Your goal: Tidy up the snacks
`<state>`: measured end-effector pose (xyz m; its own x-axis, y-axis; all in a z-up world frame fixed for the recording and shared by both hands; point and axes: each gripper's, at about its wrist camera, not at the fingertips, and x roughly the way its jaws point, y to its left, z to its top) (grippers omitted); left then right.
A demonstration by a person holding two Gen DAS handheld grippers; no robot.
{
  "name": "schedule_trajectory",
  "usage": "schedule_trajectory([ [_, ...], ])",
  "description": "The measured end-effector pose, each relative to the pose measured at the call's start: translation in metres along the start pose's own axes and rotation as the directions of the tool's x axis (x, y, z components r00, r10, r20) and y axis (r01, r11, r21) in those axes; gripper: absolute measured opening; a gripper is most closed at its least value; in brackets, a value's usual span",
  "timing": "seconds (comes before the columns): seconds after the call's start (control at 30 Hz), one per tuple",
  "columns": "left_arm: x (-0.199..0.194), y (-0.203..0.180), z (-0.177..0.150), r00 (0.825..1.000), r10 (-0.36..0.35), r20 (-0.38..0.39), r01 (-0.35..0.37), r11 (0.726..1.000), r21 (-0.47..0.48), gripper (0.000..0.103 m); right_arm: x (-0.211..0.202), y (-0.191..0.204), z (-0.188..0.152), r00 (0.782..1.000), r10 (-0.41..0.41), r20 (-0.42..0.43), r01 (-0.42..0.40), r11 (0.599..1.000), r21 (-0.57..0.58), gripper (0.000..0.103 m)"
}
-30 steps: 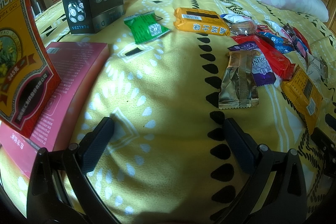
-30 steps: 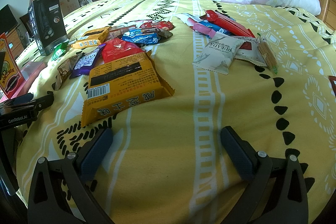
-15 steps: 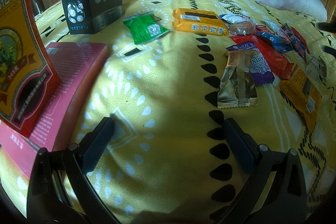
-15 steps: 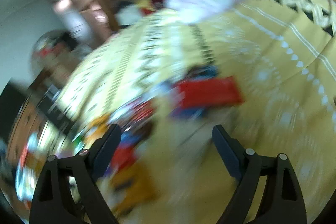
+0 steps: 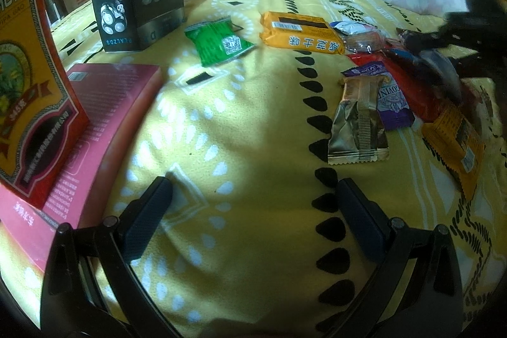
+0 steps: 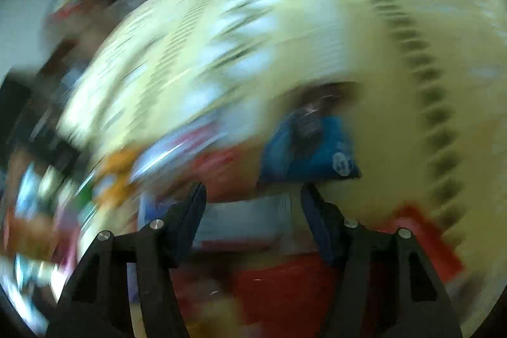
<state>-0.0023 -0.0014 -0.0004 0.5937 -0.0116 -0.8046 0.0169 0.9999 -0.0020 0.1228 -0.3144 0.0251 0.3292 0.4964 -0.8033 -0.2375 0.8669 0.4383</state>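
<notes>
Left gripper [image 5: 253, 205]: fingers wide, nothing between, over bare yellow bed cover [image 5: 253, 122]. Gold snack packet [image 5: 358, 122] lies just ahead. Right gripper [image 6: 252, 205]: fingers closing, nothing clearly pinched; blue packet [image 6: 310, 157] beyond the tips. Risk: view badly smeared, so it could snag the wrong wrapper in that overlapping pile.
</notes>
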Motion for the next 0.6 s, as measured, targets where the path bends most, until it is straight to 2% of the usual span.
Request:
schedule_trajectory([
  [0.07,0.0,0.0,0.0,1.0,0.001,-0.002,-0.001,1.0,0.0,0.103,-0.014,0.032,-0.019,0.999,0.043,-0.025,-0.044,0.997,-0.065,0.068],
  [0.1,0.0,0.0,0.0,1.0,0.0,-0.001,0.0,1.0,0.0,0.103,-0.028,0.039,-0.024,0.995,0.099,-0.016,-0.1,0.992,-0.072,0.068],
  [0.13,0.0,0.0,0.0,1.0,0.0,-0.001,0.0,1.0,0.0,0.103,-0.039,0.04,-0.026,0.992,0.125,0.001,-0.125,0.99,-0.068,0.066],
  [0.17,-0.001,-0.001,0.0,1.0,-0.001,0.001,0.001,1.0,0.0,0.103,-0.065,0.031,-0.027,0.991,0.117,0.066,-0.114,0.992,-0.051,0.067],
  [0.23,-0.001,-0.001,0.0,1.0,-0.002,0.001,0.002,1.0,0.0,0.103,-0.093,-0.001,-0.024,0.986,0.024,0.166,-0.023,1.0,-0.008,0.071],
  [0.27,-0.001,-0.001,0.0,1.0,-0.002,0.002,0.002,1.0,0.0,0.103,-0.106,-0.028,-0.024,0.975,-0.071,0.209,0.061,0.997,0.053,0.074],
  [0.3,-0.001,-0.001,0.0,1.0,-0.002,0.001,0.002,1.0,0.0,0.103,-0.114,-0.072,-0.028,0.957,-0.193,0.218,0.156,0.972,0.176,0.075],
  [0.37,-0.001,-0.001,0.0,1.0,-0.002,0.001,0.002,1.0,-0.001,0.103,-0.109,-0.129,-0.041,0.932,-0.323,0.164,0.26,0.912,0.317,0.075],
  [0.4,-0.001,-0.001,0.0,1.0,-0.003,0.0,0.003,1.0,-0.001,0.103,-0.103,-0.152,-0.053,0.93,-0.348,0.122,0.281,0.883,0.377,0.074],
  [0.43,-0.001,0.0,0.0,1.0,-0.003,0.001,0.003,1.0,-0.001,0.103,-0.095,-0.164,-0.054,0.938,-0.333,0.099,0.268,0.874,0.406,0.073],
  [0.47,-0.001,-0.001,0.0,1.0,-0.004,0.001,0.004,1.0,-0.002,0.103,-0.086,-0.169,-0.064,0.945,-0.308,0.111,0.232,0.868,0.439,0.074],
  [0.5,-0.001,-0.001,0.0,1.0,-0.005,0.001,0.005,1.0,-0.003,0.103,-0.086,-0.16,-0.065,0.936,-0.325,0.137,0.239,0.87,0.432,0.075],
  [0.53,-0.001,-0.001,0.0,1.0,-0.004,-0.001,0.004,1.0,-0.003,0.103,-0.08,-0.148,-0.064,0.946,-0.293,0.136,0.214,0.884,0.417,0.075],
  [0.57,-0.002,-0.001,0.0,1.0,-0.004,-0.003,0.004,1.0,-0.003,0.103,-0.072,-0.131,-0.065,0.967,-0.208,0.145,0.134,0.905,0.404,0.075],
  [0.6,-0.002,0.0,0.0,1.0,-0.005,-0.003,0.005,1.0,-0.003,0.103,-0.068,-0.111,-0.071,0.975,-0.169,0.147,0.1,0.914,0.393,0.075],
])
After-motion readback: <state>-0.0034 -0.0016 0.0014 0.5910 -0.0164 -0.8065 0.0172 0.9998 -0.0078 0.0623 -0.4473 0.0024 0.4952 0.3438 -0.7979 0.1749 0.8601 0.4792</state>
